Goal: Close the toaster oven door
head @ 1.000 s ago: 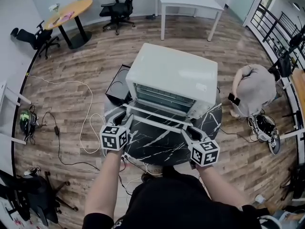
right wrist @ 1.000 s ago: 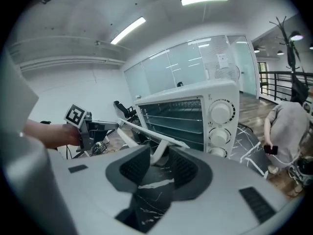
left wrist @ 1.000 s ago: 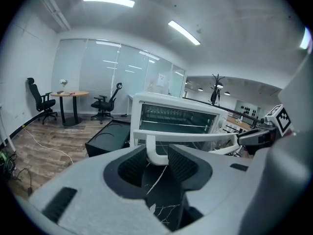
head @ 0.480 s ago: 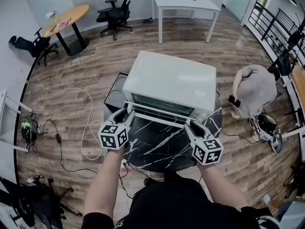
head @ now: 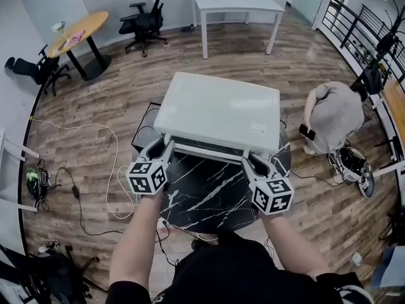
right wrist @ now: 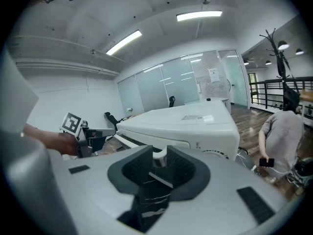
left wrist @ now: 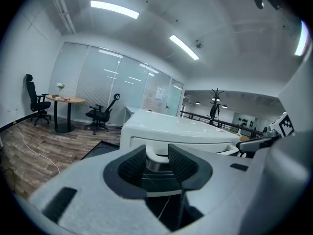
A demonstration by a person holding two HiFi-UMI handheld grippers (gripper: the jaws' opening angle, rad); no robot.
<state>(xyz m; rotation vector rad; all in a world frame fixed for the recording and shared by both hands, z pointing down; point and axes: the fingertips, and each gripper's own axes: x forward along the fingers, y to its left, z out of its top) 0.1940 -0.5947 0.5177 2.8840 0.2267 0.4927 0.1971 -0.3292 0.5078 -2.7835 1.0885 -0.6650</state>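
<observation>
A white toaster oven (head: 218, 111) stands on a round black marble table (head: 209, 201). Its door is tipped up almost flush with the front, and only a thin dark gap shows under the top. My left gripper (head: 166, 147) is shut on the left end of the white door handle (head: 205, 151). My right gripper (head: 248, 161) holds the right end, its jaws closing on the bar. In the left gripper view the handle (left wrist: 154, 155) sits between the ribbed pads of the left gripper (left wrist: 157, 162). The right gripper view shows the handle (right wrist: 159, 153) between the pads of the right gripper (right wrist: 159, 162).
A person (head: 332, 113) crouches on the wooden floor right of the table. A black box (head: 144, 126) lies on the floor left of the oven, with cables (head: 114, 170) trailing near it. A white desk (head: 234, 2), a round wooden table (head: 79, 27) and office chairs stand further back.
The oven door has swung up from about half open to nearly closed. Both grippers have risen and moved toward the oven with the handle between their jaws.
</observation>
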